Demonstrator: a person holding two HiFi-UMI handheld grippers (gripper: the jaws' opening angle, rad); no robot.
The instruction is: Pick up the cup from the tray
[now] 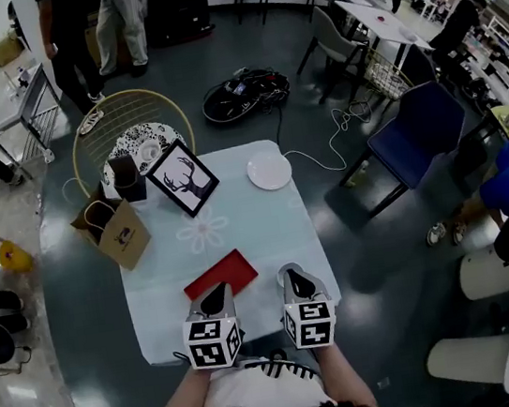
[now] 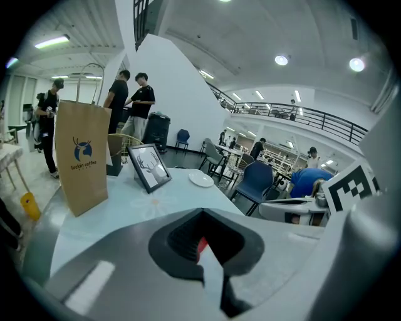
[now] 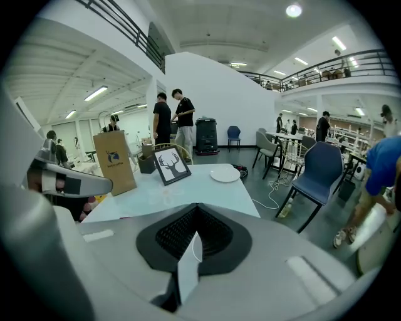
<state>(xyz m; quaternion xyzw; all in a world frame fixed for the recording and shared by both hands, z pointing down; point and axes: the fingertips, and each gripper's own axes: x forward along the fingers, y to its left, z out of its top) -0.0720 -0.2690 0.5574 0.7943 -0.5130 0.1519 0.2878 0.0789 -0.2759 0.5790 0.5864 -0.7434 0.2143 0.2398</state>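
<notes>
Brown paper bag (image 1: 116,230) at table's left. Left gripper (image 1: 215,294) pressed together, empty, at near edge of flat red tray (image 1: 219,273). Tray bare, no cup visible anywhere. Right gripper (image 1: 294,275) pressed together, empty. Cup likely light, rigid: pinch wall at rim.

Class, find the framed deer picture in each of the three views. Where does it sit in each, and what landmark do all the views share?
Head view: the framed deer picture is at upper centre, left of the middle.
Left gripper view: left of centre, just right of the brown paper bag.
Right gripper view: left of centre, above the jaws.
Shared landmark: the white plate, to the picture's right in every view.
</notes>
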